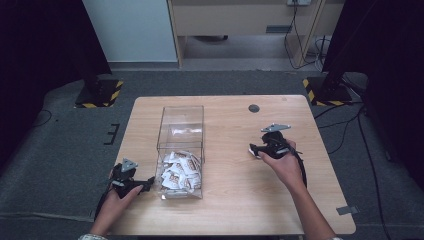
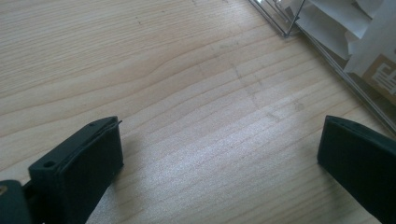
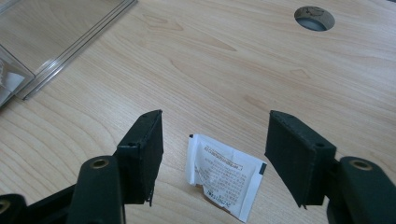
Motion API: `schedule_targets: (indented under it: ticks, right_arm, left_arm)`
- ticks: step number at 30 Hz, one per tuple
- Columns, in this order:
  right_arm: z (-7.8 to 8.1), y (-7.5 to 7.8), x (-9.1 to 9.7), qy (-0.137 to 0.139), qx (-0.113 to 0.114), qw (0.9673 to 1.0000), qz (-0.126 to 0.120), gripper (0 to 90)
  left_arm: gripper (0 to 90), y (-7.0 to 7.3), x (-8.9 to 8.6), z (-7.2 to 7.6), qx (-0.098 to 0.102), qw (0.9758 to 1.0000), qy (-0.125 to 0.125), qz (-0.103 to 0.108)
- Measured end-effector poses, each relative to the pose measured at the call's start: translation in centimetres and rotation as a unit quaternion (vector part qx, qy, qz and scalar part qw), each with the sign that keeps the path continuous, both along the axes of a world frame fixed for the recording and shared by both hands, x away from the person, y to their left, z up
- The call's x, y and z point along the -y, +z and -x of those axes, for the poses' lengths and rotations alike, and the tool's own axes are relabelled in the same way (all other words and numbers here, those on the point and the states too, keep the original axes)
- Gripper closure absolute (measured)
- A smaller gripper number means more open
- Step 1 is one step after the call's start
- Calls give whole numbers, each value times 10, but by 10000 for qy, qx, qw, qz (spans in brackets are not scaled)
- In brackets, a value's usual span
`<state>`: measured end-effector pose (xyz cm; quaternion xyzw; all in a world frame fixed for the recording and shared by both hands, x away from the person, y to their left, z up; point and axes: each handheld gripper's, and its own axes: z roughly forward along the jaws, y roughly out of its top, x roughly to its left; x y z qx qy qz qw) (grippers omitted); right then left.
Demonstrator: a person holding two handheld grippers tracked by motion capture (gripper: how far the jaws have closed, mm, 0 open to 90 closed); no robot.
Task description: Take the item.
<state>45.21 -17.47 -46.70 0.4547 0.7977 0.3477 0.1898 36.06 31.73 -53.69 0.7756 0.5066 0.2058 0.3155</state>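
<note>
Two hand-held grippers at a wooden bench (image 1: 235, 200), with a clear open-topped box (image 1: 181, 150) between them. The right gripper (image 3: 212, 154), held low over the bare wood to the right of the box, has its jaws standing apart; a single white sachet (image 3: 223, 179) lies flat on the bench between them, touched by neither pad, which suggests it has been set down there rather than gripped. In the high view the same gripper (image 1: 256, 149) points toward the box with open bench on every side, so there is room to lift or draw back without meeting an edge. The left gripper (image 2: 219, 154) rests just beside the box's near left wall, jaws wide apart with nothing but wood grain between them; its place reads as a waiting or steadying post. Its view takes in the box's lower edge (image 2: 327, 56) close by, leaving little room on that side. The heap of sachets (image 1: 180, 172) sits at the near end of the box, the far end being bare. A round cable hole (image 3: 314, 17) lies well beyond the right gripper.
</note>
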Motion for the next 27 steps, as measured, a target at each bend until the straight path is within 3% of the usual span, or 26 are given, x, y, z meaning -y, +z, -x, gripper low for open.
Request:
schedule_targets:
  ticks: [16,27]
  right_arm:
    - [9,11,8,-52,53,9999,-117,95]
    - [19,13,18,-102,129,9997,-165,66]
  left_arm:
    - [0,0,0,0,-1,10000,2,-1]
    - [0,0,0,0,-3,10000,2,-3]
